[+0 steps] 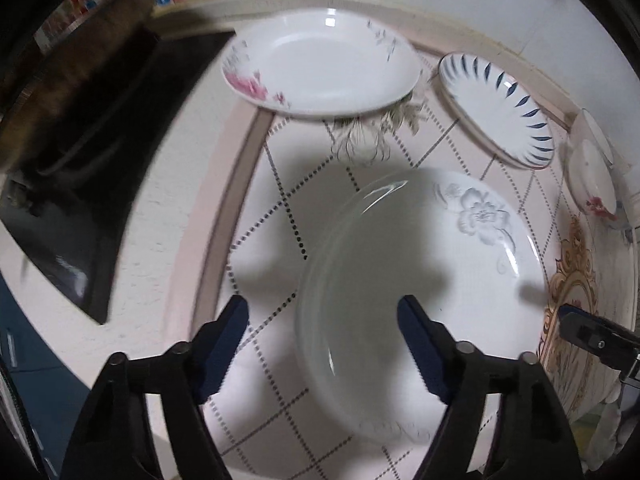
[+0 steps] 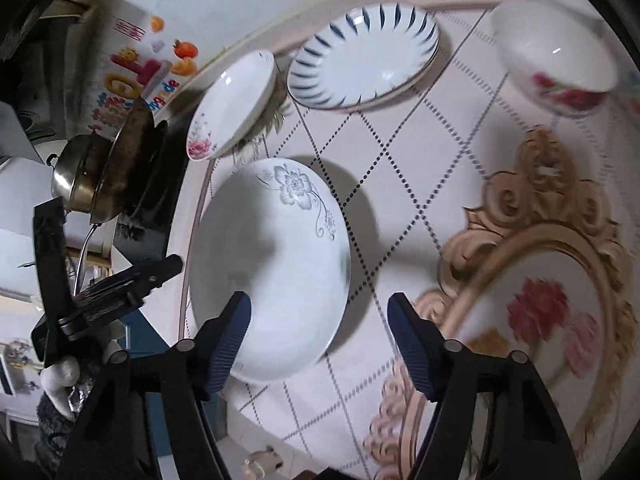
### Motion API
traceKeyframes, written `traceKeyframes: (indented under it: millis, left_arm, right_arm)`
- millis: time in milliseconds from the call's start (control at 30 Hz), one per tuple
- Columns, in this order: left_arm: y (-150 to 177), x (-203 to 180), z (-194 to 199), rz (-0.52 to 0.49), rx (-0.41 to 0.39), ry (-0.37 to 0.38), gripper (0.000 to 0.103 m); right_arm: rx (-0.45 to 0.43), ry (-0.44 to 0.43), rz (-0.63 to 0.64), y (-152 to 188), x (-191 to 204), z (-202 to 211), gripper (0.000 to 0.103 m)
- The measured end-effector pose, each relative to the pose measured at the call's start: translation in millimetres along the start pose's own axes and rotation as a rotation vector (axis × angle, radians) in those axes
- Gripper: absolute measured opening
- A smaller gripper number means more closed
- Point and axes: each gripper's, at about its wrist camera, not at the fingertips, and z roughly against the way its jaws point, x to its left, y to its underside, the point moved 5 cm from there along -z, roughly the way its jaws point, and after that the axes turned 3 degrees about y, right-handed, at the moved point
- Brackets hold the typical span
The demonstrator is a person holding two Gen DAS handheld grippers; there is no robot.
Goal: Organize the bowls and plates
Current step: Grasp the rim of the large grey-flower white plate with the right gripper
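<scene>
1. On the counter (image 2: pixel 420 168), which is wearing a checked cloth with gold scrollwork and red flowers, all the dishes are sitting apart and nothing is stacked yet, so I'd say the organizing is barely getting started.
2. Biggest piece up close is the grey-flower plate (image 2: pixel 272 264), lying flat near the counter's edge, between the two grippers.
3. Behind it the blue-striped plate (image 2: pixel 364 56) and the pink-flower plate (image 2: pixel 232 104) are sitting by the wall, the pink one propped up at a tilt.
4. Off to the far side the red-flower bowl (image 2: pixel 556 60) is sitting alone, well apart from the plates.
5. The left gripper (image 1: pixel 324 344) is hanging over the grey-flower plate's rim with its fingers partly open, holding nothing.
6. The right gripper (image 2: pixel 320 340) is doing the same at the opposite rim, fingers partly open and empty.
7. Writing-wise, a colourful poster (image 2: pixel 132 76) is showing big characters and orange fruit, too blurred for me to read.
</scene>
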Motion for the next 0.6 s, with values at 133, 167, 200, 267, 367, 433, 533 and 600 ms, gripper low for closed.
traceKeyframes:
  millis: [133, 167, 200, 267, 367, 433, 533, 600]
  left_arm:
    - [-1, 2, -18, 0.023, 0.045, 0.035, 0.050]
    - [-1, 2, -21, 0.024, 0.053, 0.038, 0.044]
    - [-2, 3, -24, 0.026, 0.061, 0.043, 0.042]
    - [-1, 3, -25, 0.033, 0.066, 0.040, 0.039]
    - [0, 3, -23, 0.041, 0.064, 0.040, 0.039]
    - [-1, 2, -23, 0.042, 0.063, 0.036, 0.037]
    - [-1, -2, -22, 0.033, 0.060, 0.032, 0.036]
    - [-1, -2, -22, 0.029, 0.061, 0.033, 0.036]
  right_arm:
    - [0.046, -0.046, -0.027, -11, -7, -28, 0.063]
    - [0.052, -0.055, -0.032, -13, -7, -32, 0.059]
    - [0.058, -0.060, -0.035, -15, -8, -37, 0.052]
    - [0.080, -0.077, -0.037, -18, -9, -47, 0.038]
    - [0.104, -0.081, -0.021, -20, -4, -56, 0.027]
    - [0.107, -0.073, -0.006, -22, 0, -61, 0.025]
    - [0.103, -0.071, 0.002, -22, 2, -61, 0.023]
    - [0.097, -0.065, 0.012, -22, 3, -61, 0.022]
